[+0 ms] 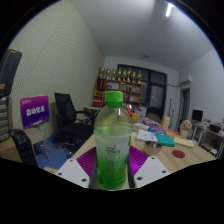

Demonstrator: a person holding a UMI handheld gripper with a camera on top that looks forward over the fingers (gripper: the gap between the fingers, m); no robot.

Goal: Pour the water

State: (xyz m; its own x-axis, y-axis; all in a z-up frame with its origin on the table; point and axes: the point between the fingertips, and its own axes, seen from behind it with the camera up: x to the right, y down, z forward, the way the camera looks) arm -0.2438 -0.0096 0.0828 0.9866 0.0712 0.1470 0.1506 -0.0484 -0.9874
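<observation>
A clear plastic bottle (112,140) with a green cap, a green label and greenish liquid stands upright between my gripper's (112,165) two fingers. The purple pads (86,160) press against its lower body on both sides, so the gripper is shut on the bottle. The bottle is lifted above the wooden table (185,158), its base level with the fingertips. No cup or receiving vessel is clearly visible.
Beyond the bottle, the wooden table carries scattered small objects (165,138), among them a red round item (180,154). A black office chair (68,115) stands at the left, near a purple sign (34,110). Shelves with bottles (122,80) line the far wall.
</observation>
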